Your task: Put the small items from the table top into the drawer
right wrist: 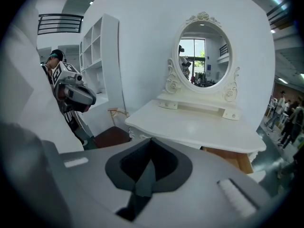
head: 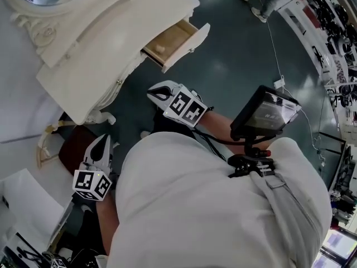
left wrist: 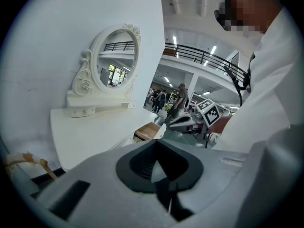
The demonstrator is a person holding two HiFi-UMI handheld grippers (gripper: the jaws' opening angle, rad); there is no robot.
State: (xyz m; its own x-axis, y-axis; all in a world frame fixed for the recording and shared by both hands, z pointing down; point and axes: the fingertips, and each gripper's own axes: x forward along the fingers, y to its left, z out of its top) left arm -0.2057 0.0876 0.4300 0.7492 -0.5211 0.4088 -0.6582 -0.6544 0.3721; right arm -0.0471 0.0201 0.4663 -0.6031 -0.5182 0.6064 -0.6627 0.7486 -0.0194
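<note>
Standing open on the white dressing table (head: 100, 43), the drawer (head: 188, 42) shows a plain light-wood inside behind a white front. One small pale lump (head: 160, 48) lies in it, too small to identify. Table top is bare, smooth, glossy cream-white with a curved edge; same top seen in the right gripper view (right wrist: 199, 127).

Left gripper (head: 104, 141) is held low by the person's side, clenched, nothing between the jaws (left wrist: 165, 188). Right gripper (head: 158, 92) is held in front of the body, well short of the drawer, also clenched and empty (right wrist: 145, 175). Both have grey shells with dark pads and a marker cube each.

Oval mirror (right wrist: 204, 56) with a carved scroll frame stands at the back of the table on a little ledge. Chair (head: 75, 149) with a dark red seat and pale curved frame sits beside the table, near the left gripper. Floor (head: 240, 54) is dark teal, shiny, with light glare. White open shelf unit (right wrist: 97, 56) against a white wall. Black railing (left wrist: 204, 56) runs along an upper level; people stand far off beneath it. Small monitor (head: 265, 113) hangs at the person's chest.
</note>
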